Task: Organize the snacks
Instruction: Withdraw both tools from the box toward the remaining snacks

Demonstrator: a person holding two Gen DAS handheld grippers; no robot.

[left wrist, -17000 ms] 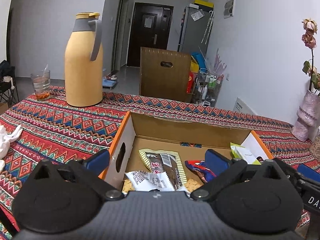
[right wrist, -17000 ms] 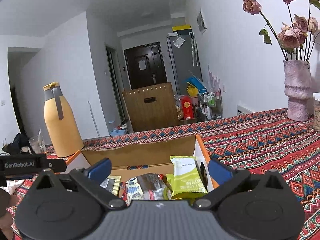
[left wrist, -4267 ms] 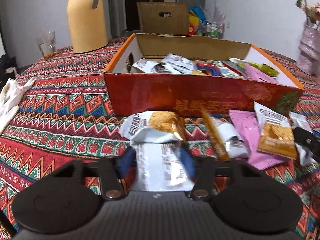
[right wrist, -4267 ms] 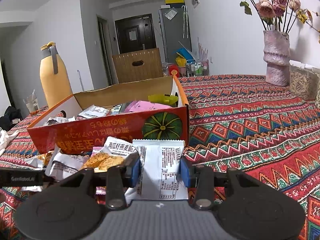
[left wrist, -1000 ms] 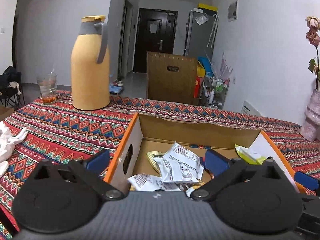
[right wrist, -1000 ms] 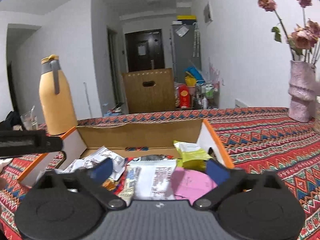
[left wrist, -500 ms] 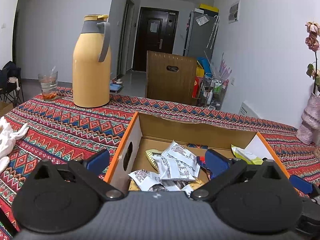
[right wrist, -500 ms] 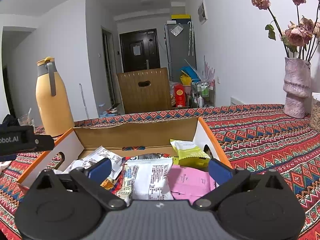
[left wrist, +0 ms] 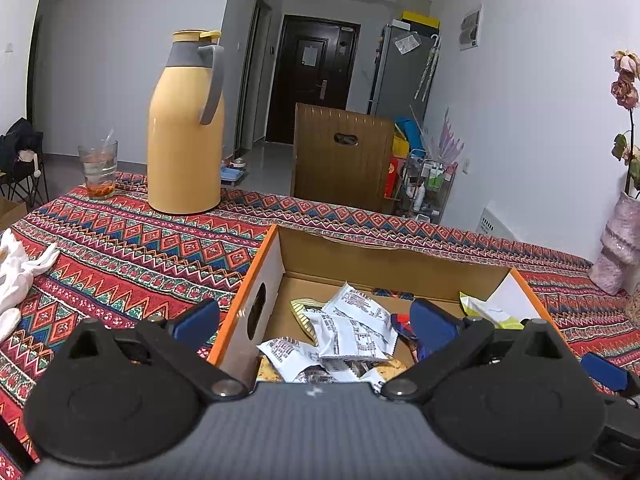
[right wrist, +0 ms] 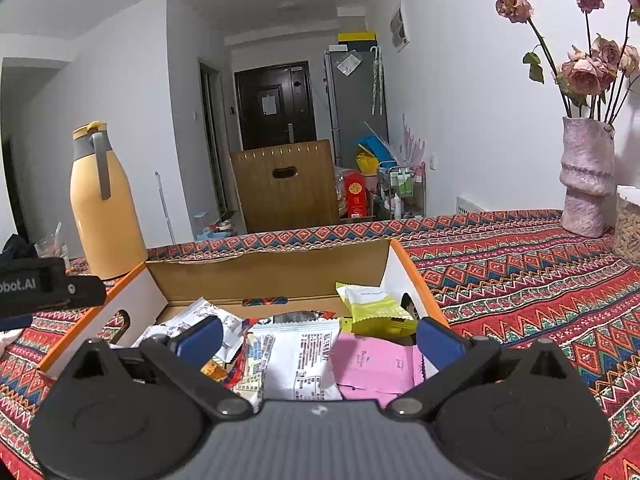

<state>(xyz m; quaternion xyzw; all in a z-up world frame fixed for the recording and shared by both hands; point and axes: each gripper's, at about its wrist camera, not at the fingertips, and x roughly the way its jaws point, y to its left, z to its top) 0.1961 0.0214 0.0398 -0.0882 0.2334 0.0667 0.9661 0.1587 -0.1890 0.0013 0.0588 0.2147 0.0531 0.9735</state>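
Observation:
An orange-edged cardboard box point(left wrist: 392, 256) point(right wrist: 272, 270) sits on the patterned tablecloth and holds loose snack packets. White packets point(left wrist: 352, 330) lie at its left end. A white packet point(right wrist: 298, 354), a pink packet point(right wrist: 376, 362) and a yellow-green packet point(right wrist: 372, 306) lie at its right end. My left gripper point(left wrist: 316, 322) hangs open above the box's left end, holding nothing. Over the right end my right gripper point(right wrist: 318, 338) is open and empty too. The left gripper's body point(right wrist: 44, 286) shows at the left edge of the right wrist view.
A tall yellow thermos point(left wrist: 186, 124) point(right wrist: 104, 200) and a glass point(left wrist: 98, 168) stand at the table's back left. A pink vase point(right wrist: 586, 178) with dried roses and a jar point(right wrist: 628, 226) stand at the right. White cloth point(left wrist: 16, 268) lies at the left. A brown chair back point(left wrist: 342, 156) rises behind the table.
Both grippers have lifted slightly above the box within the last second. Earlier each was shut on a white packet in front of the box; those packets now lie inside.

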